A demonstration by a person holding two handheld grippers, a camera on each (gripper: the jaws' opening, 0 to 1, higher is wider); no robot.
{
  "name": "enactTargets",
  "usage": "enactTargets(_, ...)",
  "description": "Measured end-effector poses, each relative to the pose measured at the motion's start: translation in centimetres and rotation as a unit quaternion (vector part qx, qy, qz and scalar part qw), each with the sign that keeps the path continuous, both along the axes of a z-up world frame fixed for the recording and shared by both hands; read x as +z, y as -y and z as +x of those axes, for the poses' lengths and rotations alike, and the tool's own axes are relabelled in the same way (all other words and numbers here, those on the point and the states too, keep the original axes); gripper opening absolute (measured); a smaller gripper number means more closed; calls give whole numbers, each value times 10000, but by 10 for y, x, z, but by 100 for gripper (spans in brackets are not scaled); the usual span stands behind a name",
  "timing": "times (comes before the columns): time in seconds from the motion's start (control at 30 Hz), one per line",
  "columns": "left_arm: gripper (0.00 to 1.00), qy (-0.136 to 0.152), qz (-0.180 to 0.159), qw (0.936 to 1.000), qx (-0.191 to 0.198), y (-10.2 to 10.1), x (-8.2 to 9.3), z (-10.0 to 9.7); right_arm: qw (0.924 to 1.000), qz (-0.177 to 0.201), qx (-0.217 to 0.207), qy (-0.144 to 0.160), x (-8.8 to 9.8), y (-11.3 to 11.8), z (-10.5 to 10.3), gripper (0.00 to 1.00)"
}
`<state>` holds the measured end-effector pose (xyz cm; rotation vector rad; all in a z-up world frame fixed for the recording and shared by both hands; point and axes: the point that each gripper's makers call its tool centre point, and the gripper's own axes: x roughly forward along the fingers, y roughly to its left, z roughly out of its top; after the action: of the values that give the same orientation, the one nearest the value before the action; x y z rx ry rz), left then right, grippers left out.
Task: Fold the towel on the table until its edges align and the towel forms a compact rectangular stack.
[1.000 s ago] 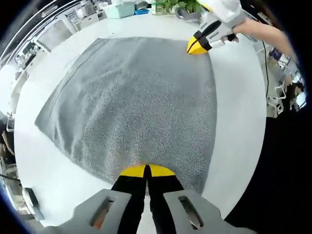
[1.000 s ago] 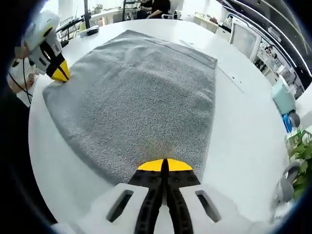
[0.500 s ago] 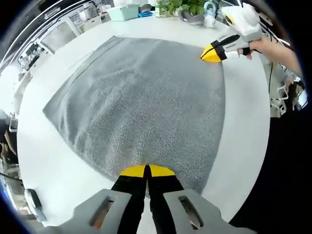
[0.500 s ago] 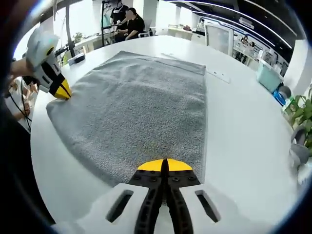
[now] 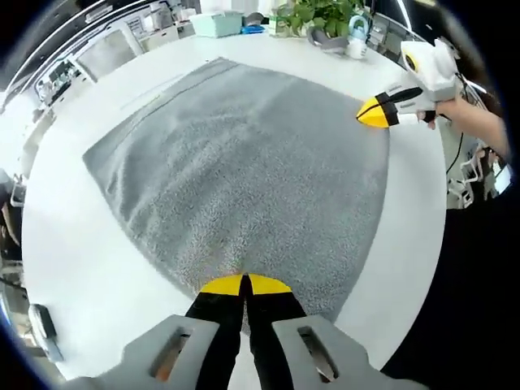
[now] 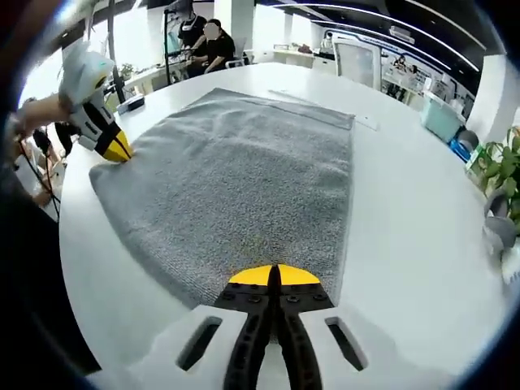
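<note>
In the left gripper view, the left gripper (image 5: 244, 284) has its jaws pressed together on the near edge of the grey towel (image 5: 244, 154), which lies spread flat on the round white table (image 5: 73, 244). The right gripper (image 5: 375, 114) pinches a far corner. Behind are a plant (image 5: 317, 12) and a teal box (image 5: 215, 23).

In the right gripper view, the right gripper (image 6: 273, 276) is likewise clamped on the towel (image 6: 244, 179) edge, the left gripper (image 6: 115, 148) at the far corner. Seated people (image 6: 213, 45) show beyond the table (image 6: 406, 211).
</note>
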<state>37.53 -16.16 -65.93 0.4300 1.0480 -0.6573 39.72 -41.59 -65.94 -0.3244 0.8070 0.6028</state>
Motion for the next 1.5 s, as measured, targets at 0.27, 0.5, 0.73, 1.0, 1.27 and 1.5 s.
enactTargets(0.27, 1, -119, 31, 9996, -246, 2, -1, 0, 9998, 114, -151, 22, 0, 1, -10, 0)
enactTargets(0.5, 1, -71, -143, 9980, -611, 1, 0, 0, 9997, 126, -195, -4, 0, 2, -17, 0)
enactTargets(0.73, 1, -366, -417, 9971, -520, 2, -1, -2, 9998, 89, -156, 60, 0, 1, -19, 0)
enactTargets(1.0, 1, -291, -206, 9976, -588, 4, -1, -4, 9996, 88, -238, 121, 0, 2, -19, 0)
enactTargets(1.27, 1, 348, -21, 9938, -1052, 5, 1, -4, 9985, -116, -333, 414, 0, 0, -21, 0)
enactTargets(1.5, 1, 573, -141, 9907, -1229, 4, 1, -5, 9977, -35, -504, 448, 1, 2, -21, 0)
